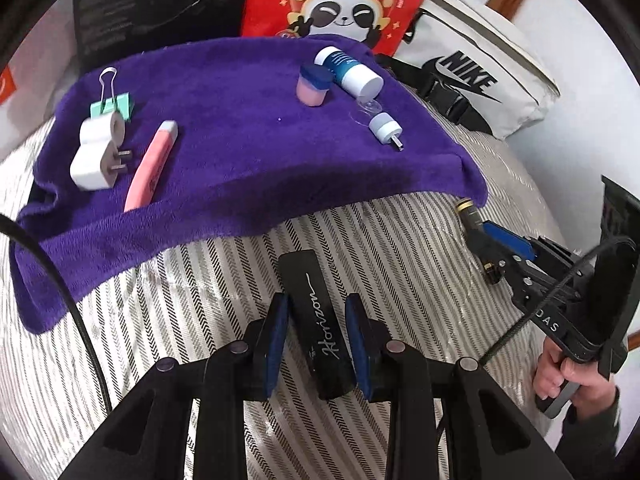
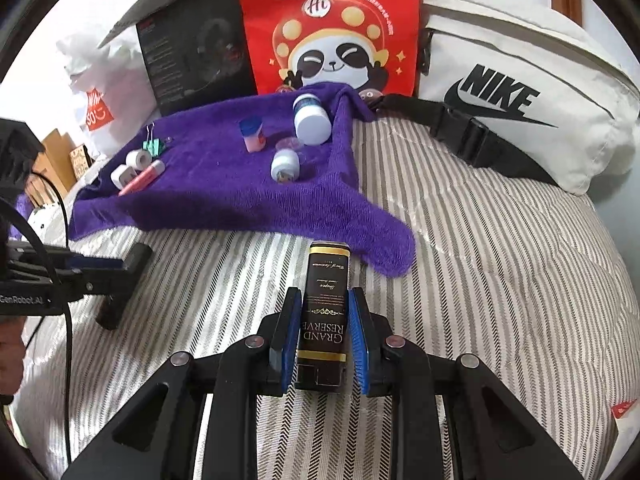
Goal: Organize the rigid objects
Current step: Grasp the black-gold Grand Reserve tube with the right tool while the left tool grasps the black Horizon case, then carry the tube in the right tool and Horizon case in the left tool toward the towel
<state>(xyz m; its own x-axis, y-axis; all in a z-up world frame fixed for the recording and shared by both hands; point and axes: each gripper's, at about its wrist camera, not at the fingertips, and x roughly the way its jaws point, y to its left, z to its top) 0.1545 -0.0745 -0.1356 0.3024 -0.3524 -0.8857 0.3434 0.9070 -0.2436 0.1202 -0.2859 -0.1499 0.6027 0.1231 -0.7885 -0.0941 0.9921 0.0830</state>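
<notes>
A black case lettered "Horizon" [image 1: 320,300] sits between the blue pads of my left gripper [image 1: 316,320], which is shut on it above the striped bedcover. My right gripper [image 2: 325,300] is shut on a black and gold "Grand Reserve" box [image 2: 326,276]. Ahead lies a purple towel [image 1: 248,160]. On its left are a white plug adapter [image 1: 98,152], a pink marker [image 1: 150,168] and a mint binder clip [image 1: 112,102]. On its right are a pink eraser [image 1: 312,86], a blue and white bottle [image 1: 348,70] and a small grey cap [image 1: 386,128].
Behind the towel stand a red panda bag [image 2: 332,28], a white Nike bag [image 2: 520,92] and a black box [image 2: 196,52]. A striped bedcover [image 2: 480,260] covers the surface. A hand [image 1: 568,372] holds the right gripper's handle. A black cable [image 2: 68,320] hangs at the left.
</notes>
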